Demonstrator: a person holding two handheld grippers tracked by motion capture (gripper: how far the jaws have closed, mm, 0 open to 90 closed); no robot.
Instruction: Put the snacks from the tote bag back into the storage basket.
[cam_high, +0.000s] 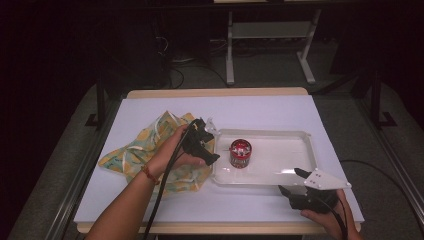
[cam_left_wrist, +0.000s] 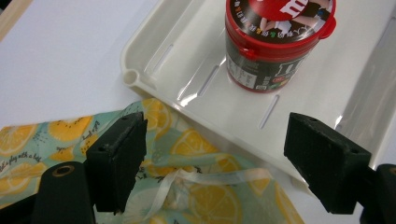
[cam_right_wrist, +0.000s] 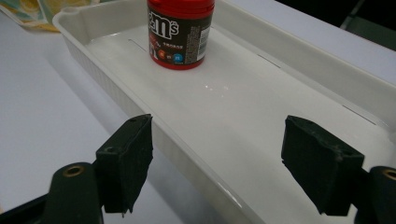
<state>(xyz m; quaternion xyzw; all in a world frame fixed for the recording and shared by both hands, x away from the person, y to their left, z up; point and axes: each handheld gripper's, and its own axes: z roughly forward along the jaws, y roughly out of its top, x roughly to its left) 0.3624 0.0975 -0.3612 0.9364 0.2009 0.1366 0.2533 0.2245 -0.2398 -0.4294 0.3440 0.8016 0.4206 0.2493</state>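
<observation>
Both hand-held grippers stand with their jaws spread wide and nothing between them. Over the lemon-print cloth (cam_high: 159, 152), the left hand-held gripper (cam_high: 206, 142) hangs just at the left edge of the white plastic tray (cam_high: 295, 165); in the left gripper view its jaws straddle a white ribbon (cam_left_wrist: 196, 179) lying on the cloth, with the tray's corner spout (cam_left_wrist: 130, 77) just ahead. That pose suggests it is lining up either to pinch the cloth or to reach on into the tray, and I cannot tell which. At the tray's near right corner waits the right hand-held gripper (cam_high: 299, 181), low over the desk (cam_high: 250, 107); the right gripper view shows its left jaw outside the tray's near wall and its right jaw over the tray floor, so it looks placed to clamp the rim and steady the tray. Upright on the tray floor toward its left end stands the red-lidded M&M's candy tub (cam_high: 240, 153), apart from the walls and touched by neither gripper. The cloth lies crumpled on the desk left of the tray, its edge reaching up against the tray's side. Seated there, the tub is free to be lifted straight up, though a smooth round tub could slip in a loose grasp.
</observation>
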